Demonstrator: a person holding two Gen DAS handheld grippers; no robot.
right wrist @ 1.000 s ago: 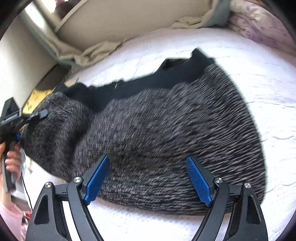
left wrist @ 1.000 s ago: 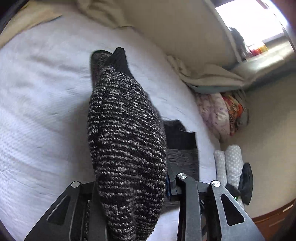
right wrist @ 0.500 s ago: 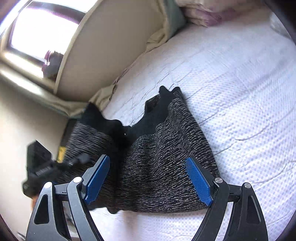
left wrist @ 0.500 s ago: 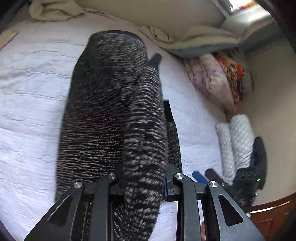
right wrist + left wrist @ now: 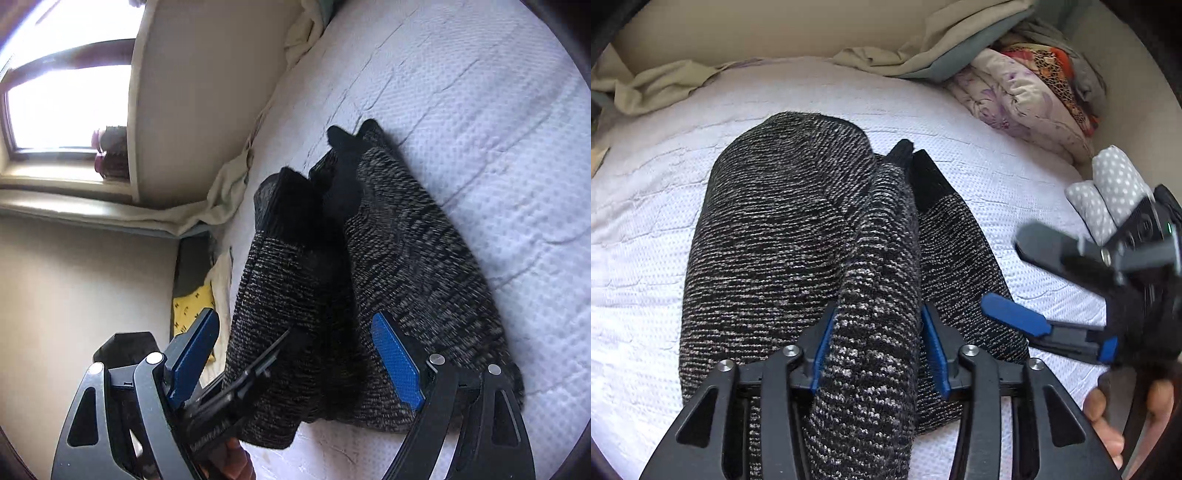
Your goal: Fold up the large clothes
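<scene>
While the sweater (image 5: 783,236) lies on the bed (image 5: 646,206), carry the lifted fold across the flat body and lay it edge to edge; this is judged to be the step in hand. Keep the raised knit taut and low so that it does not drag the layer beneath. Release only when the fold rests flat on the sweater body.

The sweater occupies the middle of the bed, its black cuffs pointing toward the bedding (image 5: 1027,92) heaped at the far side. Most of its body lies flat. One thick ridge of it rises off the bed toward the near edge.

The left gripper (image 5: 877,347) holds that ridge: its fingers (image 5: 822,343) are closed narrow on the knit, one blue pad on each side. The grip sits at the near end of the sweater, above the flat body.

The right gripper (image 5: 295,354) stands with fingers (image 5: 397,360) wide and holding nothing. In the right wrist view the sweater's near end lies between and beyond them. Contact with either pad cannot be determined.
</scene>
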